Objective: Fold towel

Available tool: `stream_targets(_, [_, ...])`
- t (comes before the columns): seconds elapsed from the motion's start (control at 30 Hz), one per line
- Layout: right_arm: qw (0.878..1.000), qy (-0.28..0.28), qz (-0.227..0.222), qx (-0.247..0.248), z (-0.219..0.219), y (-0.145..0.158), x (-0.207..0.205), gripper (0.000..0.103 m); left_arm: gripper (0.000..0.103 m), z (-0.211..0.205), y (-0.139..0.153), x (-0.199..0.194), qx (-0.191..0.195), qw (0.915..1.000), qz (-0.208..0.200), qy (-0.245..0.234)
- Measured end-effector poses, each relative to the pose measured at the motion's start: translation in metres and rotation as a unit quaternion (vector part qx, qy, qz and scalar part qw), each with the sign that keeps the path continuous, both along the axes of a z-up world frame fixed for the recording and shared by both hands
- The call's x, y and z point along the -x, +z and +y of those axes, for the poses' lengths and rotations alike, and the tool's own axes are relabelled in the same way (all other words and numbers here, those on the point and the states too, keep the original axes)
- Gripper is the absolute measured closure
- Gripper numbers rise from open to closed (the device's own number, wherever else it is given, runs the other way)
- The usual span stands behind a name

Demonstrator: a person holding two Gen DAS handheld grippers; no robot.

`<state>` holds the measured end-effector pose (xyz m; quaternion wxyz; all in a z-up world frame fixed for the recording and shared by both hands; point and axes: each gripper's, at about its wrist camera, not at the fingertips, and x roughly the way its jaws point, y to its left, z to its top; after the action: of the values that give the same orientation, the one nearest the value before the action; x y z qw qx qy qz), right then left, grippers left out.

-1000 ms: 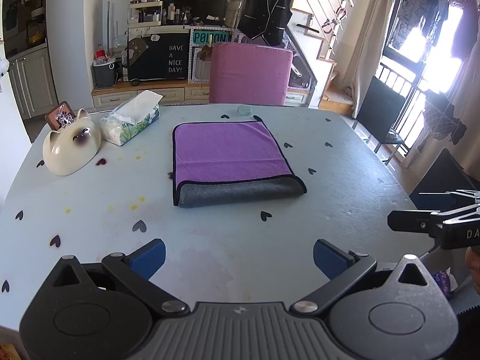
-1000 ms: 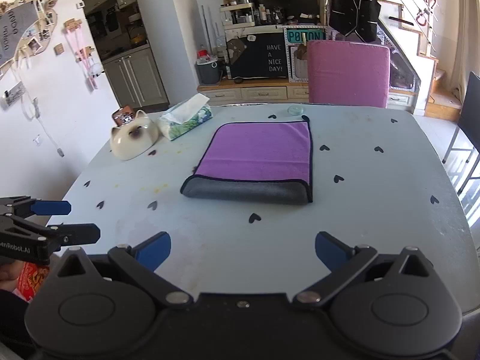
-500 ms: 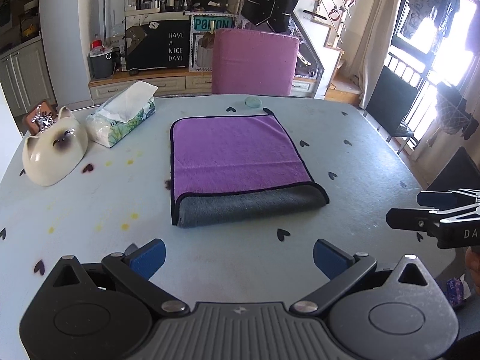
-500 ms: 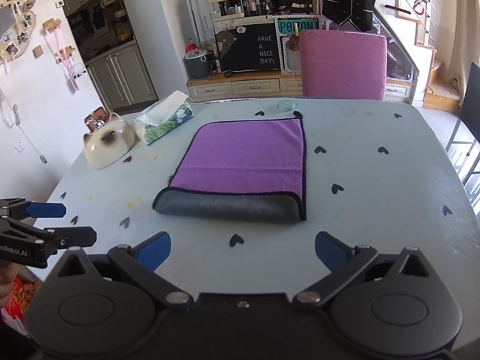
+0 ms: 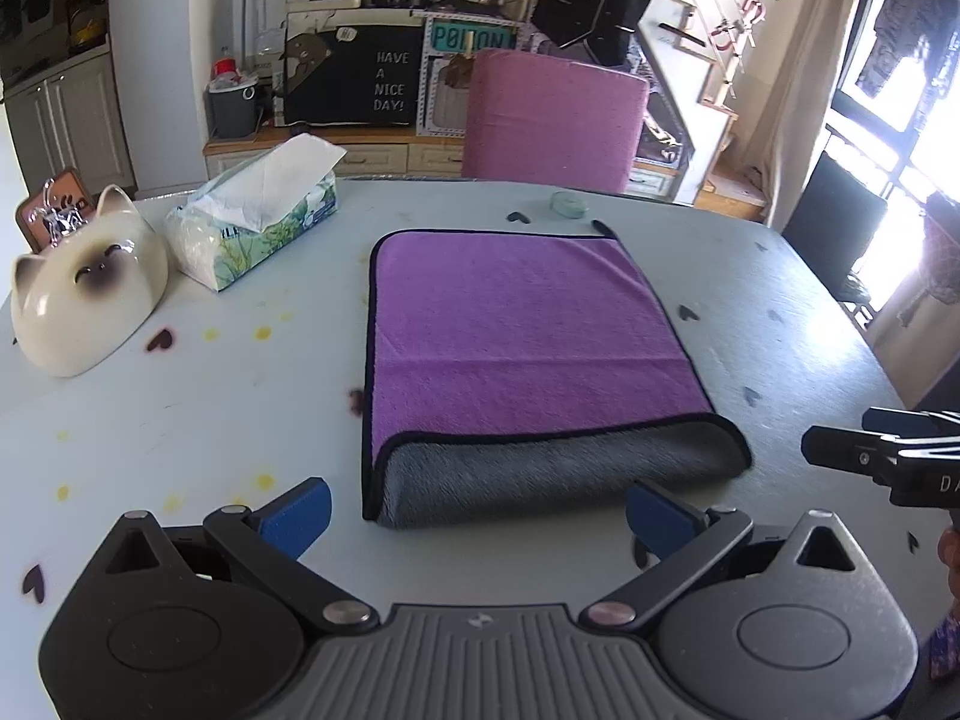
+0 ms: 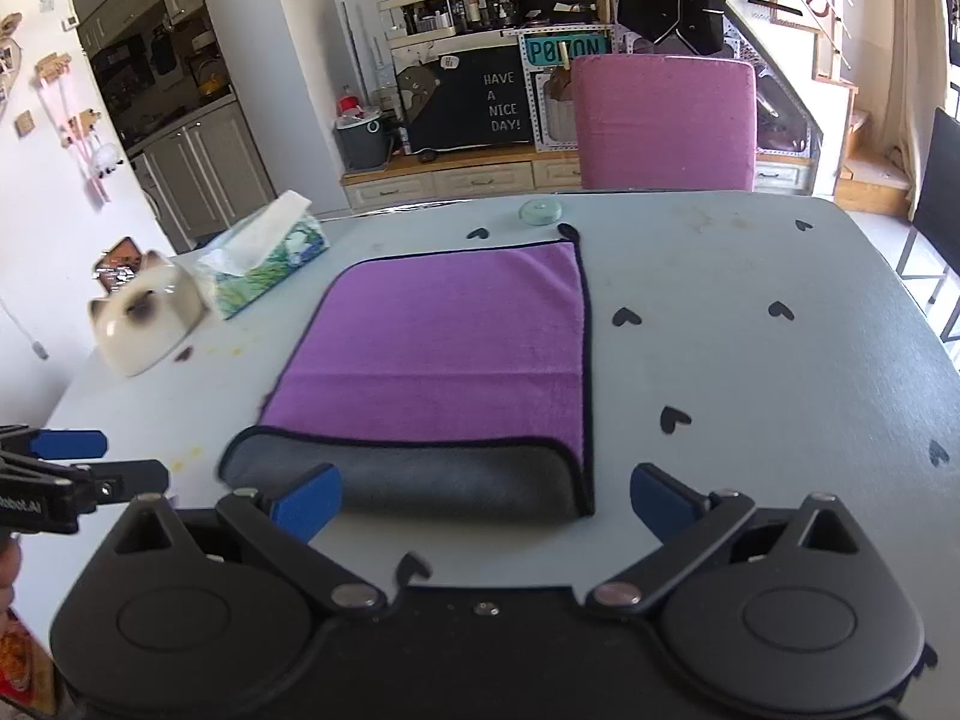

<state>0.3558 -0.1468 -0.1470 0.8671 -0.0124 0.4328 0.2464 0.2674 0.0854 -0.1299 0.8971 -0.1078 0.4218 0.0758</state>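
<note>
A purple towel with a black hem lies folded on the pale table, its grey underside showing along the near fold. It also shows in the right wrist view. My left gripper is open and empty, just short of the towel's near edge. My right gripper is open and empty, its left fingertip over the grey fold. Each gripper shows at the edge of the other's view.
A cat-shaped ceramic bowl and a tissue pack stand at the left. A small glass disc lies beyond the towel. A pink chair stands at the far edge. Black heart marks dot the table.
Both grippers have moved forward toward the towel, which now looks larger and closer. Both stay open. The towel has not moved.
</note>
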Motion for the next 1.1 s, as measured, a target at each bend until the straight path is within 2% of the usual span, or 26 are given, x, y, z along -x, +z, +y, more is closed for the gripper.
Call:
stream_targets(0.23, [1.0, -0.01, -0.004, -0.003, 0.006, -0.035, -0.031, 0.001, 0.001, 0.014, -0.027, -0.03, 0.01, 0.9999, 0.005, 0.0])
stream_targets(0.33, [1.0, -0.012, -0.002, -0.003, 0.01, -0.05, -0.044, 0.0, 0.005, 0.02, -0.039, -0.042, 0.021, 0.9997, 0.011, 0.003])
stream_targets(0.53, [0.999, -0.014, 0.037, -0.015, 0.011, -0.077, -0.066, 0.0, 0.012, 0.029, -0.061, -0.055, 0.03, 0.9991, 0.027, 0.013])
stream_targets(0.73, [0.998, -0.015, 0.037, -0.052, 0.003, -0.09, -0.074, 0.0, 0.029, 0.042, -0.08, -0.059, 0.051, 0.9972, 0.046, 0.029])
stream_targets(0.8, [0.997, -0.025, 0.033, -0.058, 0.001, -0.091, -0.077, 0.0, 0.037, 0.045, -0.084, -0.059, 0.058, 0.9964, 0.054, 0.031])
stream_targets(0.93, [0.997, -0.013, 0.059, -0.054, 0.002, -0.094, -0.083, 0.001, 0.049, 0.049, -0.088, -0.06, 0.068, 0.9951, 0.064, 0.031])
stream_targets(1.0, [0.996, -0.011, 0.072, -0.049, 0.002, -0.095, -0.085, 0.017, 0.054, 0.049, -0.088, -0.062, 0.068, 0.9949, 0.067, 0.032])
stream_targets(1.03, [0.996, -0.011, 0.076, -0.048, 0.003, -0.096, -0.085, 0.035, 0.055, 0.049, -0.088, -0.063, 0.066, 0.995, 0.069, 0.032])
stream_targets(1.07, [0.996, -0.012, 0.079, -0.045, 0.003, -0.097, -0.086, 0.046, 0.058, 0.049, -0.088, -0.063, 0.066, 0.9949, 0.069, 0.032])
stream_targets(1.1, [0.996, -0.011, 0.081, -0.043, 0.003, -0.098, -0.086, 0.049, 0.061, 0.05, -0.088, -0.064, 0.065, 0.9948, 0.07, 0.033])
